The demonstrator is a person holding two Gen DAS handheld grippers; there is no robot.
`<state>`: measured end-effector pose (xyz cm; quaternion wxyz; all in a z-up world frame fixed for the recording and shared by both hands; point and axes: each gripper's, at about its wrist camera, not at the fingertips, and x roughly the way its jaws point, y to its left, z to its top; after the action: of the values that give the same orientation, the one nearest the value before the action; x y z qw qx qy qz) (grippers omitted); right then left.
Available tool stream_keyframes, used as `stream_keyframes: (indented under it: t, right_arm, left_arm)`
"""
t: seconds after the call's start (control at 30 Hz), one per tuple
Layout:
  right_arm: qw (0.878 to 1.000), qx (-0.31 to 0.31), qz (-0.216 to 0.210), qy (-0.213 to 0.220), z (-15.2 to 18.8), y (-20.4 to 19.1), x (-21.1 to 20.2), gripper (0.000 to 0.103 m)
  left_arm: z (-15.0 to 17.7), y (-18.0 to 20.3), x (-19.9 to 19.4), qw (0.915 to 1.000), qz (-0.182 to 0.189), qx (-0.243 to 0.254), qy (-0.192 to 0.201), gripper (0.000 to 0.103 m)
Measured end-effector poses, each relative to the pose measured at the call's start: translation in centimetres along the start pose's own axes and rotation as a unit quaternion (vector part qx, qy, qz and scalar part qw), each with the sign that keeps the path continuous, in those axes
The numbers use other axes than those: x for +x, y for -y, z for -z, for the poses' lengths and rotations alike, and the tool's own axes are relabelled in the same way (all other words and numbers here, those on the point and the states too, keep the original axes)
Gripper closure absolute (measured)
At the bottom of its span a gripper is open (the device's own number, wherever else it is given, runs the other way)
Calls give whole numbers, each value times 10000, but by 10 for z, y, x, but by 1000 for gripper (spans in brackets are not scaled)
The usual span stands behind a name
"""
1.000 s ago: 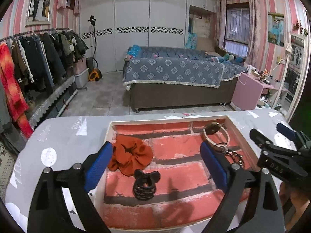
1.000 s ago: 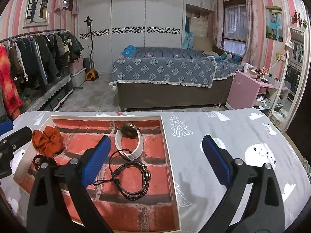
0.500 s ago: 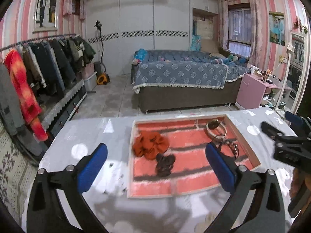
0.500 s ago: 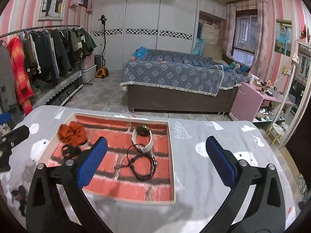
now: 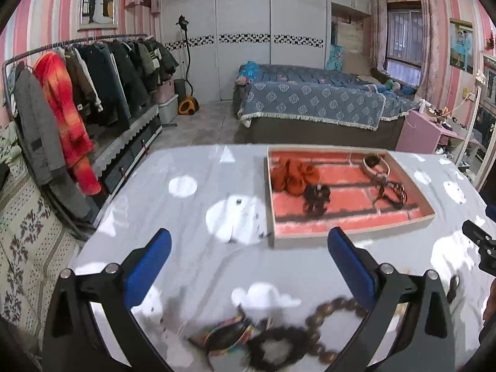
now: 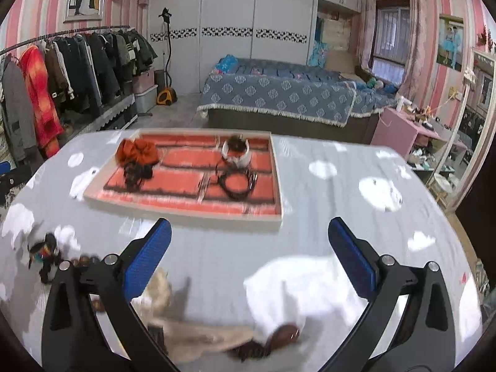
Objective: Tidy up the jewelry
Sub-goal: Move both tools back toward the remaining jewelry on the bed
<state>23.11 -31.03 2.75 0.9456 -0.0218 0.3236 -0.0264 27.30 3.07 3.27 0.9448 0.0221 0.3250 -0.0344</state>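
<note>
Both grippers, left and right, are held spread wide and empty above the table. Four pieces are kept in the far tray; a bead bracelet is left near.

My left tool hangs wide open and empty above the bench. Just below it lie a brown bead bracelet and a blurred colourful band. Farther off, the tray holds an orange scrunchie, a black hair claw, a white bangle and dark cords.
</note>
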Motion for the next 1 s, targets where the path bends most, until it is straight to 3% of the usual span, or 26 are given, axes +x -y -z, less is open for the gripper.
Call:
stream_keyframes:
  t: [0.3,0.53,1.0]
  right_arm:
    - [9999,40,28,-143,43,-15,-15,4]
    - [9997,-68,70,-223,66,-29,-23,4]
    - [9988,-166,-12,-461,106,-48,-36,4]
  left_arm:
    - [43,-10,-1,9993,170,-126,-321,4]
    - [75,6,1,9984,245,131,-502,5]
    - [109,10,-4,9969,445,188,-626,5]
